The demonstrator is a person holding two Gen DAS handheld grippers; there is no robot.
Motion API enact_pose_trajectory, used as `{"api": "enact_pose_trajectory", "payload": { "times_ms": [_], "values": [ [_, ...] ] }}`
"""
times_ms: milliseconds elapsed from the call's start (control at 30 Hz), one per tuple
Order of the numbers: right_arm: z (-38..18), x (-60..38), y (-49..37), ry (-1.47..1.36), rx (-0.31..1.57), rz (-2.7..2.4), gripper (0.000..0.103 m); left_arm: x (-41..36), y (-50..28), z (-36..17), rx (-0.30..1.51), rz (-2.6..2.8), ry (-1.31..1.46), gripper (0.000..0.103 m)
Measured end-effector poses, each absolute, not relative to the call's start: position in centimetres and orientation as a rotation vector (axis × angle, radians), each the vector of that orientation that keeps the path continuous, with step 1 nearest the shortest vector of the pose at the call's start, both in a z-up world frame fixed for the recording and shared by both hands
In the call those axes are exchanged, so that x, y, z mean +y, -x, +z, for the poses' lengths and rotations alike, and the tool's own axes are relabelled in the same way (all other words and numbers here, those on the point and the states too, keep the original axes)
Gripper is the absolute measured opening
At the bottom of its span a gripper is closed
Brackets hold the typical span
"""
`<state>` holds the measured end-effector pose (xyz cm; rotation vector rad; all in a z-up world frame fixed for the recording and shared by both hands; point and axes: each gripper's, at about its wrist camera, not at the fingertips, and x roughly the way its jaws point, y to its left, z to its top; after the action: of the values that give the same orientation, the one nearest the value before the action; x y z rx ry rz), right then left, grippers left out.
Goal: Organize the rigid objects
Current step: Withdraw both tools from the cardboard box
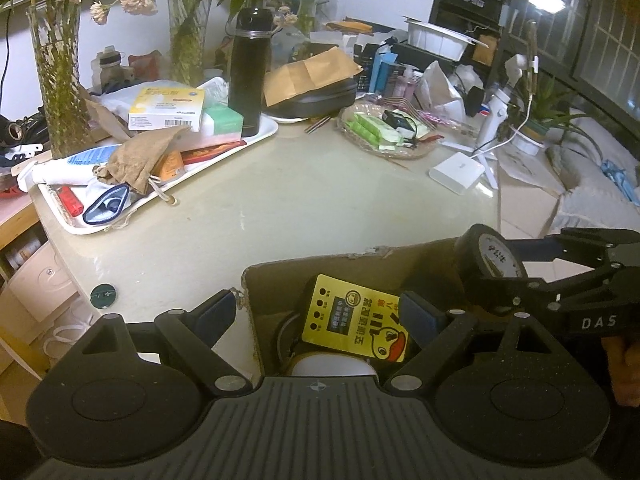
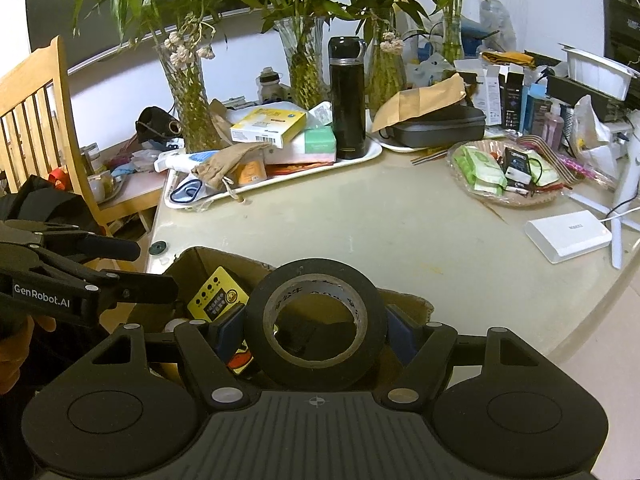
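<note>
Black tape roll (image 2: 316,322) pinched by right gripper (image 2: 316,328) over the cardboard box (image 1: 352,268); lower gently, left gripper (image 1: 320,312) fingers spread.

Cardboard box (image 2: 404,304) at worktop (image 2: 360,220) near edge, 6 o'clock; tape roll (image 2: 316,320) above box; tray (image 2: 360,158) at 11 o'clock; basket (image 2: 504,200) at 2 o'clock.
</note>
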<state>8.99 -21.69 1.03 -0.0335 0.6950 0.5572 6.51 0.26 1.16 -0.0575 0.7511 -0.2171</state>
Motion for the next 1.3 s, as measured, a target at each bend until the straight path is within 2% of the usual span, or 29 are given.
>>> {"api": "enact_pose_trajectory", "payload": {
  "times_ms": [67,100,200,300,700,767,800,1300],
  "values": [
    [0.7,-21.3,-9.1,0.065,0.704,0.544,0.077,0.3,-6.5,1.2,0.749,-0.220,0.056,0.089],
    [0.6,-21.1,-8.9,0.082,0.702,0.536,0.085,0.3,-6.5,1.2,0.748,-0.220,0.055,0.089],
    [0.8,-21.0,-8.5,0.098,0.678,0.546,0.099,0.1,-6.5,1.2,0.745,-0.221,0.052,0.089],
    [0.7,-21.1,-8.6,0.099,0.678,0.531,0.103,-0.1,-6.6,1.2,0.740,-0.219,0.047,0.089],
    [0.8,-22.1,-8.0,0.078,0.660,0.434,0.103,-0.9,-5.4,2.0,0.658,-0.130,0.027,0.090],
    [0.9,-22.3,-7.8,0.079,0.657,0.409,0.103,-1.1,-5.2,2.1,0.654,-0.114,0.015,0.102],
    [1.0,-22.3,-7.7,0.078,0.656,0.393,0.103,-1.3,-5.0,2.2,0.649,-0.109,0.006,0.103],
    [1.4,-23.1,-6.2,0.077,0.641,0.252,0.103,-2.7,-3.1,3.8,0.607,-0.030,-0.091,0.103]
  ]
}}
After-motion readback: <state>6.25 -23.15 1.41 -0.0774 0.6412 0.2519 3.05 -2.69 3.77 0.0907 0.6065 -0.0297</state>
